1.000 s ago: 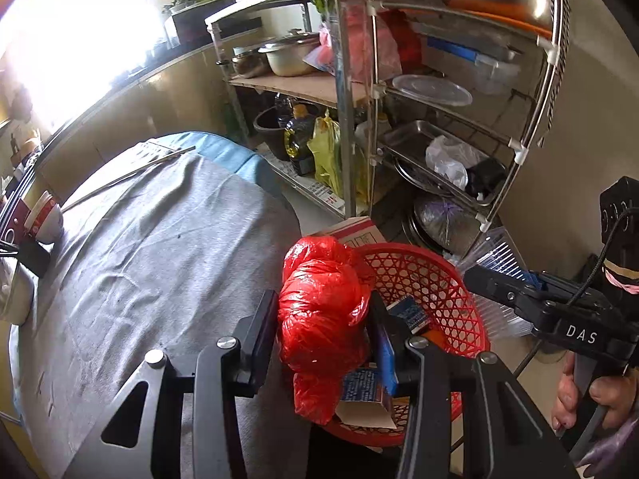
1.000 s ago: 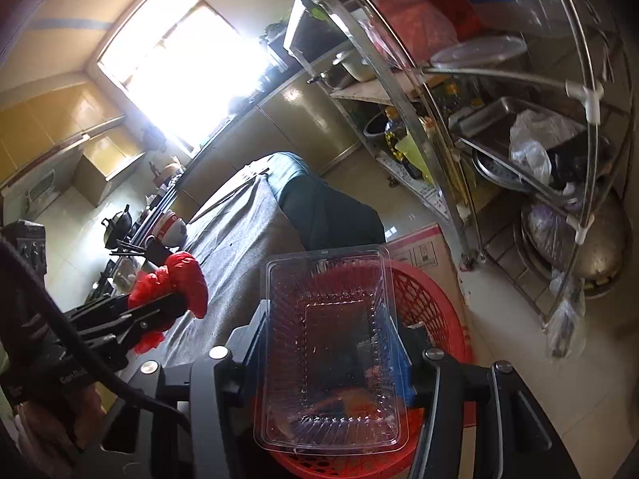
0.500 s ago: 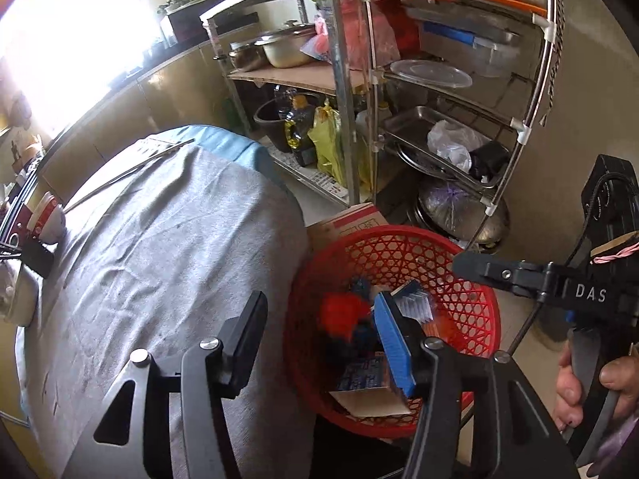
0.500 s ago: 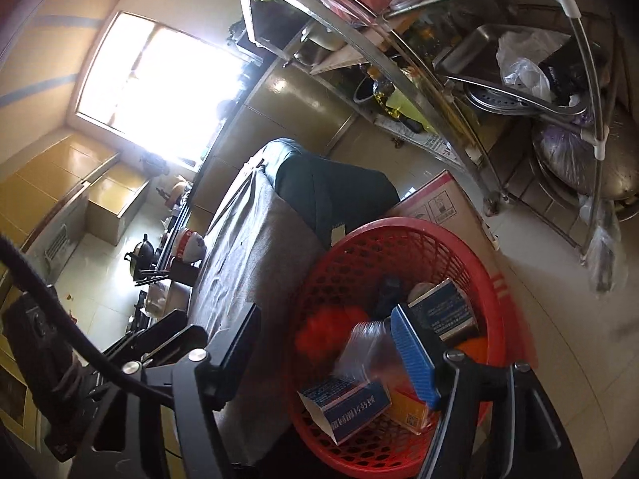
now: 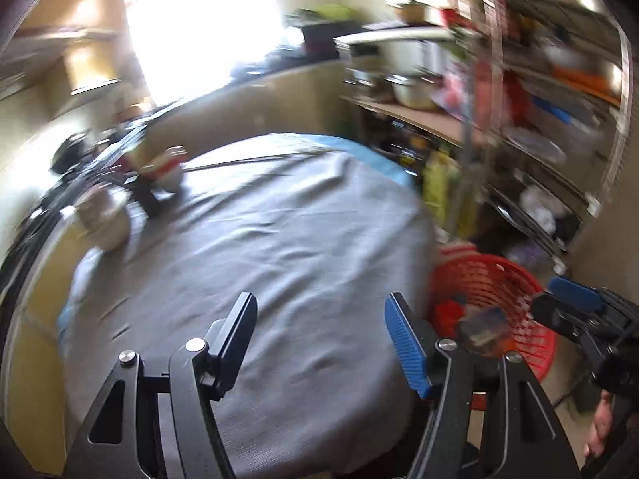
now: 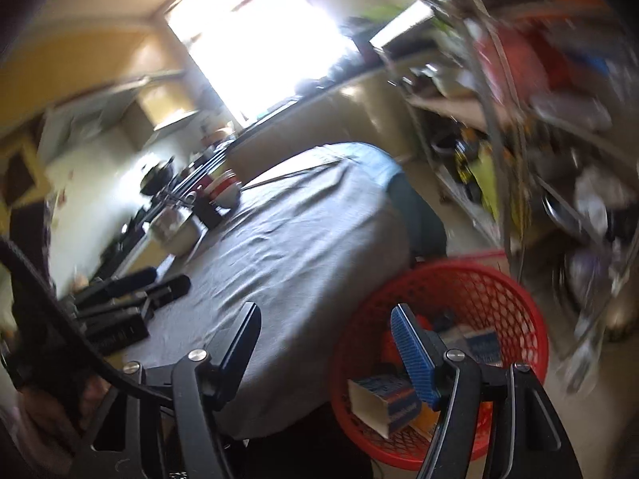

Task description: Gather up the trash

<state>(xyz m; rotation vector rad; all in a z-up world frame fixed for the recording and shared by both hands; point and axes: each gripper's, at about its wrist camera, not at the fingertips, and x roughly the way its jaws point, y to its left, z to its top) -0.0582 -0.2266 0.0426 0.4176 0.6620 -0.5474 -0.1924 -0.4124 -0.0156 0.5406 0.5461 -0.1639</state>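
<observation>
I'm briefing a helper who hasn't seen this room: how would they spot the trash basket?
Find the round table under the grey cloth. On the floor between it and the metal shelf rack sits the red mesh basket, the only red openwork tub there, holding small cartons.

Black left gripper point(image 5: 319, 339); one blue ribbed pad; silver screws.

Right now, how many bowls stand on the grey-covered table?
2, as far as the blur allows. A red-and-white bowl stands at the far left edge, and a metal bowl sits just nearer, on the grey tablecloth. Others may be hidden.
</observation>
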